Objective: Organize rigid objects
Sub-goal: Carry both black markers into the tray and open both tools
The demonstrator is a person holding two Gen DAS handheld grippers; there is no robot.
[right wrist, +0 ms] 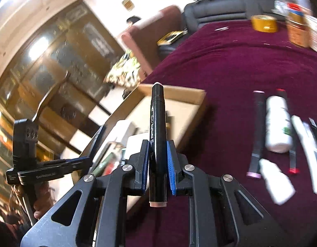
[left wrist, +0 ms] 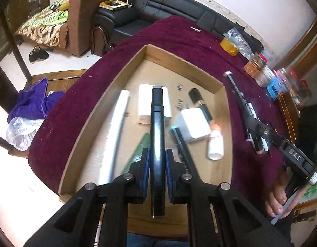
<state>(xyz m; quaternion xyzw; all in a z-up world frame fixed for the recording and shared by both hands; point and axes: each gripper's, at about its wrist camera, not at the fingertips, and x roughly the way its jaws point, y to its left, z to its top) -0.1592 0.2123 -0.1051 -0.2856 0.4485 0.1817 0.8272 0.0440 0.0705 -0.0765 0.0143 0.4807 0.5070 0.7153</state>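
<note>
My left gripper (left wrist: 157,160) is shut on a black marker (left wrist: 157,127) with a grey cap, held lengthwise above the cardboard tray (left wrist: 185,63). Inside the tray lie a white tube (left wrist: 115,135), a white box (left wrist: 154,103), a white cube (left wrist: 194,123), a small white bottle (left wrist: 216,143), a black stick and a green item. My right gripper (right wrist: 157,160) is shut on another black marker (right wrist: 157,135) with pale caps, just right of the tray (right wrist: 177,94). The same right gripper (left wrist: 259,142) shows at the tray's right side in the left wrist view.
On the maroon cloth (right wrist: 230,65) lie loose markers (right wrist: 257,131), a white bottle (right wrist: 279,123) and white tubes (right wrist: 309,150). A yellow tape roll (left wrist: 229,45), jars (left wrist: 259,68) and a blue box stand at the back. A black sofa (left wrist: 158,6) and brown armchair are beyond.
</note>
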